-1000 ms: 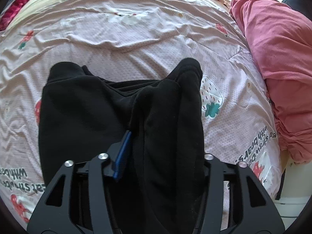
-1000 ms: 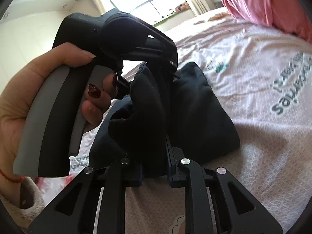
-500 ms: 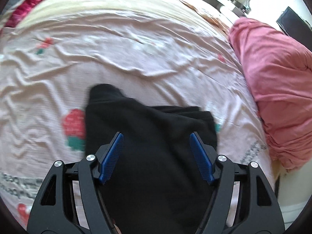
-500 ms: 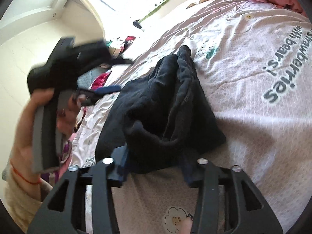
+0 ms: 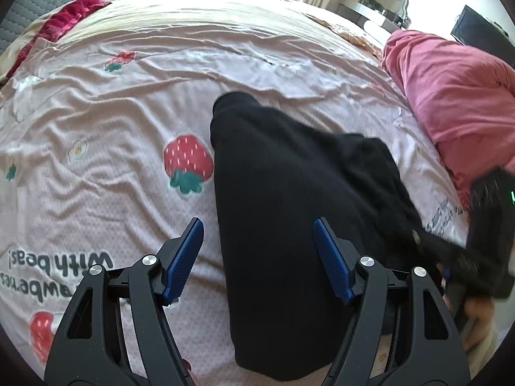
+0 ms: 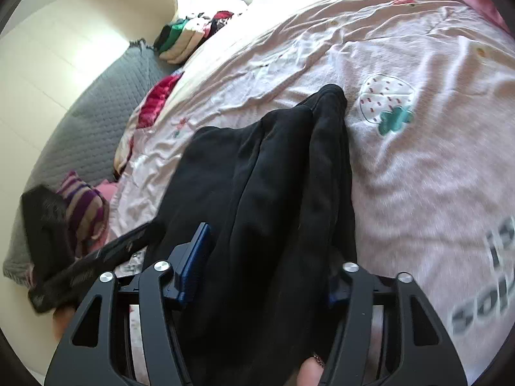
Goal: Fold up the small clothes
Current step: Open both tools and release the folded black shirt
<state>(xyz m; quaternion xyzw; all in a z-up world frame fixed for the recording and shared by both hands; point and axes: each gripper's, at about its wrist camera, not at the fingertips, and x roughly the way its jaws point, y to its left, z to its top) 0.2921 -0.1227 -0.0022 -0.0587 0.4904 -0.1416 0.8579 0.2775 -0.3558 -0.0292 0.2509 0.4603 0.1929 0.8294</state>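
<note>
The black garment (image 5: 289,199) lies on the bed (image 5: 128,103), on the pink sheet with strawberries, folded into a long narrow shape that runs from near to far. Its left edge is straight; along its right side several layers are stacked and make ridges, as the right wrist view shows.

The left gripper (image 5: 259,257) hovers over the near end of the garment with its jaws wide apart. The left blue pad is above the sheet, the right one above the cloth, and neither presses on anything. The right gripper (image 6: 267,267) is at the near right part of the garment, and its jaws are closing with the bunched layers between them. Its left pad stands just beside the cloth; the right pad is mostly hidden by it, so I cannot tell whether the grip is complete.

I judge that the lengthwise fold is done and the next fold is being prepared. The next move calls for a firm hold on the near end with both grippers, then carrying it toward the far end, keeping the layers together.
</note>
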